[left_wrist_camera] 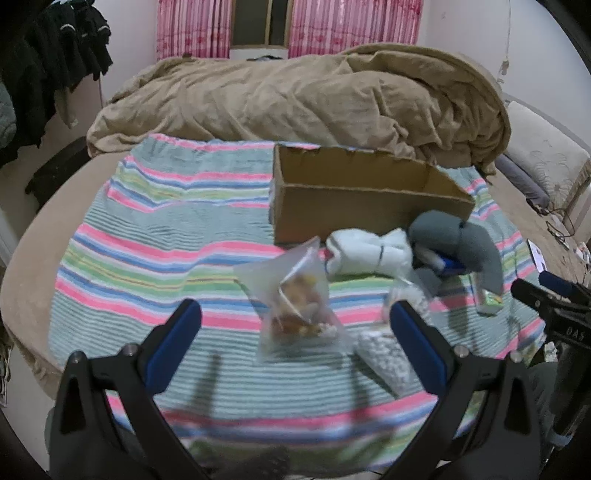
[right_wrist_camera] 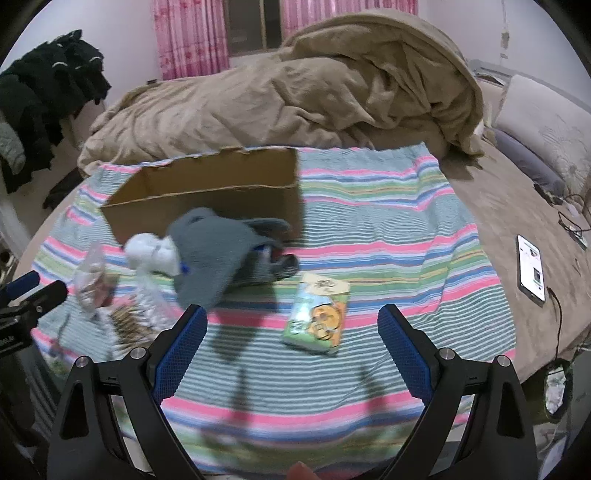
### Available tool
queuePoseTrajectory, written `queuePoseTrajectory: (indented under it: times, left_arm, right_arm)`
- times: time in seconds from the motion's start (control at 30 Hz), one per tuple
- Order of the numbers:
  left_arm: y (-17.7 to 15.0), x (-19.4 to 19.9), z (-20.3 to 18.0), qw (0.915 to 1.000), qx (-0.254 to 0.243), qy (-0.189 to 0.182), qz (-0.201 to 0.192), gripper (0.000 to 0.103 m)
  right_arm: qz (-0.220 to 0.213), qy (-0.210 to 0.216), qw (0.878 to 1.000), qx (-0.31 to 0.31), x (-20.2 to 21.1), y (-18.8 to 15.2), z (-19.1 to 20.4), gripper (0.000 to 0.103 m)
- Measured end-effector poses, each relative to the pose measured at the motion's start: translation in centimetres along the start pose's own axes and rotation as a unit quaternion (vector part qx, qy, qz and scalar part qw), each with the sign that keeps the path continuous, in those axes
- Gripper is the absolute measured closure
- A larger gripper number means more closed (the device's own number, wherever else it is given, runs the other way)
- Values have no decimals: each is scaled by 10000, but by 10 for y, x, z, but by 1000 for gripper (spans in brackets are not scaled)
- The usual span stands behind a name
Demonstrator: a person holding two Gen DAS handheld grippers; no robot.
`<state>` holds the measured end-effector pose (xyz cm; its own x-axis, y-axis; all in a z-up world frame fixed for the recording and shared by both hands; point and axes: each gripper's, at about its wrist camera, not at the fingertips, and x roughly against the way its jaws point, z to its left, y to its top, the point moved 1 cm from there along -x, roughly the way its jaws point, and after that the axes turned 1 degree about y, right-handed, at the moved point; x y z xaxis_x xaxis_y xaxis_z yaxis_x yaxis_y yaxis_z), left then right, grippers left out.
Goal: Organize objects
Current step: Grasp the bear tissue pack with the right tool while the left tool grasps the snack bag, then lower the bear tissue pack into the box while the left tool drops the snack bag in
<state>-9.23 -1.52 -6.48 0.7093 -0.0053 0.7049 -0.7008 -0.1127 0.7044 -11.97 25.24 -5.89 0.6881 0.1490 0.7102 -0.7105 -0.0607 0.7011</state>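
An open cardboard box (left_wrist_camera: 369,206) stands on the striped towel (left_wrist_camera: 155,266); it also shows in the right wrist view (right_wrist_camera: 207,206). In front of it lie white socks (left_wrist_camera: 369,254), grey socks (left_wrist_camera: 454,243) over a blue item, a clear bag of snacks (left_wrist_camera: 299,306) and a clear bag of white bits (left_wrist_camera: 384,354). A green and orange packet (right_wrist_camera: 319,319) lies nearer the right. My left gripper (left_wrist_camera: 295,317) is open, above the snack bag. My right gripper (right_wrist_camera: 293,321) is open, over the packet.
A tan blanket (left_wrist_camera: 314,96) is heaped behind the box. A phone (right_wrist_camera: 532,267) with cables lies on the bed at right. Pillows (right_wrist_camera: 546,136) sit at far right. Dark clothes (right_wrist_camera: 48,96) hang at left. Pink curtains (left_wrist_camera: 192,26) are behind.
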Motion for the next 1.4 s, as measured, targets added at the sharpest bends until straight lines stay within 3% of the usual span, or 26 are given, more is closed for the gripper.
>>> queuePoseTrajectory:
  times: [0.2, 0.3, 0.37, 0.4, 0.47, 0.5, 0.53, 0.9, 1.13, 1.4]
  left_arm:
    - [-4, -46, 9, 9992, 122, -16, 384, 1]
    - [-8, -62, 12, 9987, 118, -13, 487, 3]
    - [-11, -70, 12, 9985, 98, -14, 537, 14]
    - [-12, -73, 12, 9985, 73, -23, 545, 17]
    - [-13, -72, 10, 9988, 18, -66, 484, 35]
    - [-13, -71, 7, 9990, -28, -93, 440, 40]
    - [-13, -69, 6, 9991, -50, -100, 415, 48]
    - [2, -20, 3, 9997, -9, -217, -58, 54]
    - [41, 4, -12, 9979, -175, -471, -411, 54]
    - [91, -14, -34, 9951, -350, -750, -535, 54]
  right_arm:
    - [262, -148, 9993, -236, -39, -2, -27, 8]
    - [413, -181, 9987, -254, -61, -6, -33, 15]
    - [559, -70, 9979, -334, -73, -9, -36, 21]
    - [611, -7, 9975, -367, -78, -10, -37, 28]
    - [642, 107, 9973, -352, -82, -12, -35, 41]
    - [594, 147, 9976, -334, -81, -12, -34, 53]
    - [565, 191, 9977, -316, -79, -11, -34, 55]
    - [198, 409, 9989, -104, -38, 6, -18, 55]
    - [-451, 591, 9968, 309, -1, 61, 4, 55]
    - [-714, 610, 9928, 738, -18, 114, 32, 55]
